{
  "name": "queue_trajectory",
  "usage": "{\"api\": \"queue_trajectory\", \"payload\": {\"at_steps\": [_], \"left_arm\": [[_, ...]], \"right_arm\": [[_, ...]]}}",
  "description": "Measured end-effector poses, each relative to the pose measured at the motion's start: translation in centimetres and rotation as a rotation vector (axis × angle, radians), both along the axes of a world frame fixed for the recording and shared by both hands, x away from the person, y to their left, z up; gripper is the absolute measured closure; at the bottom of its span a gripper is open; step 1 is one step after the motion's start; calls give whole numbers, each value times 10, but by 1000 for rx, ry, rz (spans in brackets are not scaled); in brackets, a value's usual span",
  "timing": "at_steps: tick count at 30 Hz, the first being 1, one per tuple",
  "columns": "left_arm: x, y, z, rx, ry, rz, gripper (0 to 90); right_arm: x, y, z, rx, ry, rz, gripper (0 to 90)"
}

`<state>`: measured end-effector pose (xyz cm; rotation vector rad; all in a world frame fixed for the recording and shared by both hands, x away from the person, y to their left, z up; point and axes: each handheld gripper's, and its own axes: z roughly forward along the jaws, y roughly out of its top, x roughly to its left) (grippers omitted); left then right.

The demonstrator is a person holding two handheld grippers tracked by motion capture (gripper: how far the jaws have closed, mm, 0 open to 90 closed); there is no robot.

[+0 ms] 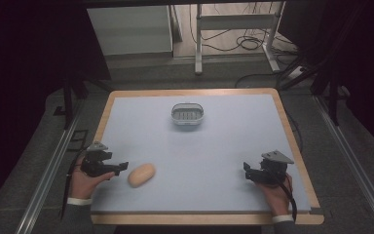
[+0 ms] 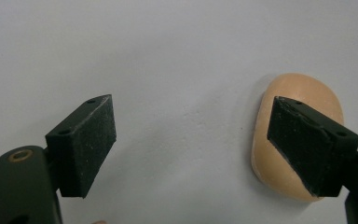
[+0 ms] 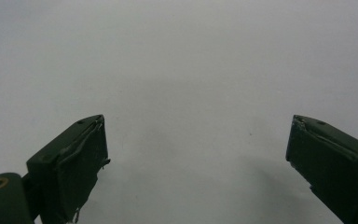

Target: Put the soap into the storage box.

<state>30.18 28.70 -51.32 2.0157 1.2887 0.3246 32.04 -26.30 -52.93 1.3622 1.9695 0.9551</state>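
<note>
Left gripper beside a tan, rounded soap-like bar.
Both grippers' fingers were spread, empty; the left gripper view showed one finger overlapping the bar.

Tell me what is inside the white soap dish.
The soap dish shows a ribbed bottom with nothing lying on it. The tan soap lies on the table. Under the ribs cannot be seen.

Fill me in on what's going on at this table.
A person holds a gripper in each hand over a pale blue table. The left gripper is open beside a tan soap bar, one jaw over it, nothing grasped. The right gripper is open over bare surface. A small grey dish sits at the far middle.
</note>
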Motion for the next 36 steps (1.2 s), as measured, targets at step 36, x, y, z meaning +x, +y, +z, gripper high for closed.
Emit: {"api": "queue_trajectory", "payload": {"at_steps": [36], "left_arm": [[0, -18, 36, 79, 19, -91, 187]], "right_arm": [[-2, -1, 0, 7, -18, 22, 60]]}}
